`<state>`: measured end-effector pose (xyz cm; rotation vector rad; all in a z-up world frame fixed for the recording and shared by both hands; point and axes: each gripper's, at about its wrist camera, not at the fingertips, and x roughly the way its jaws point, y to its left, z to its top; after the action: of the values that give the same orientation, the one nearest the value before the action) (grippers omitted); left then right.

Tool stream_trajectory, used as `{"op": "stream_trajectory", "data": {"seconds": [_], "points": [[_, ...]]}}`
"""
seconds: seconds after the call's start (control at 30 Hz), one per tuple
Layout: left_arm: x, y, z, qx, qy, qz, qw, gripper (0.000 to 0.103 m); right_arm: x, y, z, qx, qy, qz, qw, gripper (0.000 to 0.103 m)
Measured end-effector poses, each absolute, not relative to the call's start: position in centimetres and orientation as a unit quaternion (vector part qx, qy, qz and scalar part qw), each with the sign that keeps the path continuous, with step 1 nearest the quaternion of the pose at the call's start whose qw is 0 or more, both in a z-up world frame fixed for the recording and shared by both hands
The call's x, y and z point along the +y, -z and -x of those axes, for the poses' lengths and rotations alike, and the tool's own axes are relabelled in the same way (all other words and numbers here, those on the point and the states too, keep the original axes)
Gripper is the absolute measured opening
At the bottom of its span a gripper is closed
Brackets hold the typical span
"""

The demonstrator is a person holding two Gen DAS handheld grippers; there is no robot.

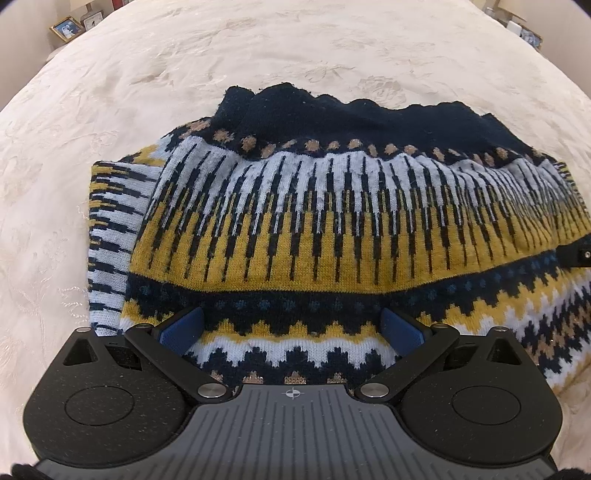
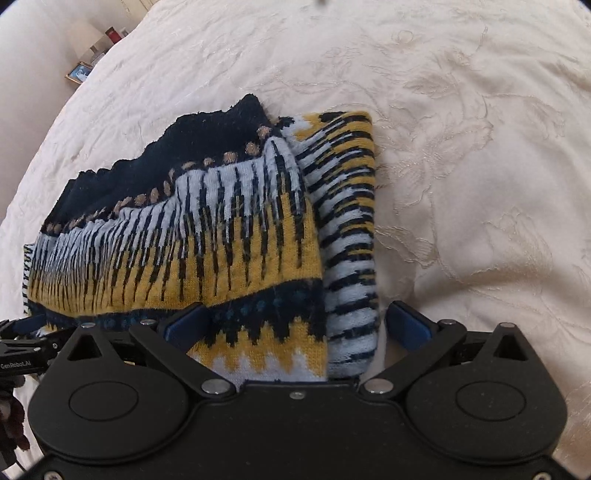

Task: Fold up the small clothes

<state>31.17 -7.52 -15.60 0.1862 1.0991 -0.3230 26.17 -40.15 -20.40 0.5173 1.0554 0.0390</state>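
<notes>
A knitted sweater (image 1: 332,229) in navy, mustard and pale blue lies partly folded on the cream bedspread; its sleeves are tucked in at the sides. It also shows in the right wrist view (image 2: 207,236). My left gripper (image 1: 291,325) is open, its blue pads (image 1: 183,330) spread over the sweater's near hem. My right gripper (image 2: 295,325) is open too, straddling the near right corner of the sweater and the folded sleeve (image 2: 351,258). The tip of the right gripper (image 1: 578,254) shows at the right edge of the left wrist view. The left gripper (image 2: 22,347) shows at the left edge of the right wrist view.
The cream embroidered bedspread (image 1: 258,55) spreads out on all sides of the sweater. Beyond the bed's far left corner stand a framed photo (image 1: 66,27) and a lamp (image 2: 86,37) on a nightstand. More small items (image 1: 524,29) sit past the far right corner.
</notes>
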Motion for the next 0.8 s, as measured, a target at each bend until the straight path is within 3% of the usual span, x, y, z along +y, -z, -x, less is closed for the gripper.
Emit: {"op": "stream_trajectory", "data": {"seconds": [0.33,0.43,0.63,0.8], "points": [[-7.6,15.3,-31.8,0.544,0.155,-0.088,0.820,0.102,-40.2,20.4,-26.0,0.491,-0.031,-0.242,0.836,0.103],[-7.1,13.6,-32.6,0.547,0.147,-0.058,0.822,0.087,-40.2,20.4,-26.0,0.489,-0.032,-0.243,0.837,0.103],[-9.2,10.9,-35.3,0.525,0.168,-0.039,0.834,0.087,-40.5,20.4,-25.6,0.480,-0.042,-0.250,0.840,0.103],[-12.5,12.3,-37.1,0.540,0.173,-0.056,0.822,0.087,-40.9,20.4,-25.4,0.482,-0.050,-0.260,0.835,0.103]]}}
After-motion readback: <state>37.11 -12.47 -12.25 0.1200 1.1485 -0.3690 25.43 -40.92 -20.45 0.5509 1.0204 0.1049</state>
